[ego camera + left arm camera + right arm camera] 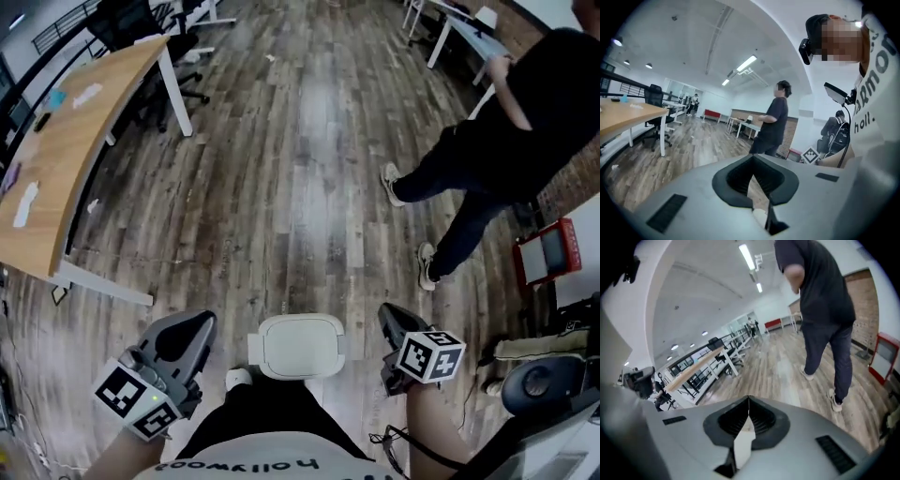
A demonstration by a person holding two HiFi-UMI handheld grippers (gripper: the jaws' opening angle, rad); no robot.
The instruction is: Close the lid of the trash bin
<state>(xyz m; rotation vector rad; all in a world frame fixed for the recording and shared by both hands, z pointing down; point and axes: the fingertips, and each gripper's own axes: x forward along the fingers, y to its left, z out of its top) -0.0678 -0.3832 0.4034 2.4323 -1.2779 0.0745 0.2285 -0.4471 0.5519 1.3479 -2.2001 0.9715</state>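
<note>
Bin [300, 345] lid down, left tongs [194, 330], right tongs [388, 321] closed, empty.

Brightly lit from ceiling strip lights [746, 63], with pale glare on the floor [314, 103]. Bowed by fisheye and darkened at the corners in both gripper views.

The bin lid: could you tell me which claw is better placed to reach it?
Right claw, narrowly: both are shut, empty and flank the bin, but a shoe sits between it and the left claw.
</note>
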